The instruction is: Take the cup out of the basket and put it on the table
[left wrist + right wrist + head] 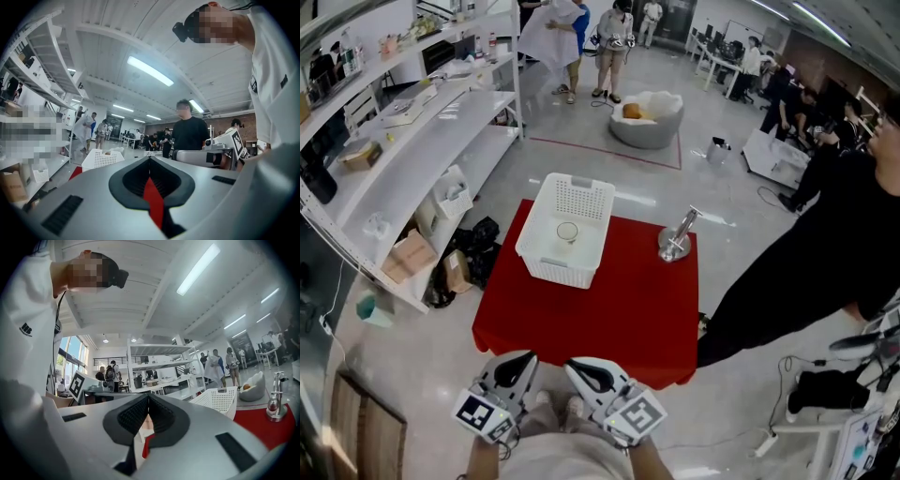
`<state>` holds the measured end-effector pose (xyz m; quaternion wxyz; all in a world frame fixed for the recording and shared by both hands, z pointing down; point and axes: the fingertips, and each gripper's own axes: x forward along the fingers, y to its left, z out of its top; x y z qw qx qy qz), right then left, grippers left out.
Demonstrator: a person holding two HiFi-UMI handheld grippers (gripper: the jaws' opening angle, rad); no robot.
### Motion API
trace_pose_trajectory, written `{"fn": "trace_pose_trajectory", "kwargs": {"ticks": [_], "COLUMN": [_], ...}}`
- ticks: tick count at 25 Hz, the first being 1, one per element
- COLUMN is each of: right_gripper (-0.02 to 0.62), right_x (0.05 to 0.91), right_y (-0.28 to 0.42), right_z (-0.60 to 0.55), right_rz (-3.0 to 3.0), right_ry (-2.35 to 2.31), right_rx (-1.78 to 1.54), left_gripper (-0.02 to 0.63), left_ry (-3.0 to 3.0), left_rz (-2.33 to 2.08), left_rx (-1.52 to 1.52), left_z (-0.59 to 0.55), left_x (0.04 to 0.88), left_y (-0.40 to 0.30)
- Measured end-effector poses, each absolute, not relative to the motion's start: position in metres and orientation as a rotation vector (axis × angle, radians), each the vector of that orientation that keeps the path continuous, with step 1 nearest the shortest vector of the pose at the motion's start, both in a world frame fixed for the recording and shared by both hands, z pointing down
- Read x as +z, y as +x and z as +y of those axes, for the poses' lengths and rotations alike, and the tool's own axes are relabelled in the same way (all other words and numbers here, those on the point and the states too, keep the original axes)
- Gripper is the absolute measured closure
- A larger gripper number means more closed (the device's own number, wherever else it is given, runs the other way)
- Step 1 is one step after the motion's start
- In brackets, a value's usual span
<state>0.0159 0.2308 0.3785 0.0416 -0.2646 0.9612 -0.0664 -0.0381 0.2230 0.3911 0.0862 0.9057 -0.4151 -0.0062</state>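
A white perforated basket (581, 202) stands on the far left part of the red table (600, 319). Inside it sits a clear cup (567, 232). My left gripper (523, 364) and right gripper (578, 369) hover side by side before the table's near edge, well short of the basket, both shut and empty. In the left gripper view the left gripper (150, 159) points level, with the basket (101, 158) ahead to the left. In the right gripper view the right gripper (148, 397) has the basket (218, 399) ahead to the right.
A metal stand (675, 239) sits on the table's far right, and it shows as the metal stand (275, 401) in the right gripper view. White shelves (403, 141) run along the left with boxes (411, 255) beneath. A person in black (806, 253) stands close at the table's right.
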Motion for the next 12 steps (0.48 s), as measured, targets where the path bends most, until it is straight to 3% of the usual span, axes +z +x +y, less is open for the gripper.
{"fn": "trace_pose_trajectory", "kwargs": {"ticks": [12], "right_gripper": [0.588], "right_x": [0.378], "right_y": [0.016], "right_z": [0.183], "right_rz": [2.937], "right_ry": [-0.795], "right_rx": [-0.207], "left_gripper": [0.595], "left_ry": [2.697], "left_rz": [-1.246], "left_rx": [-0.013], "left_z": [0.177], "left_x": [0.392], "left_y": [-0.036]}}
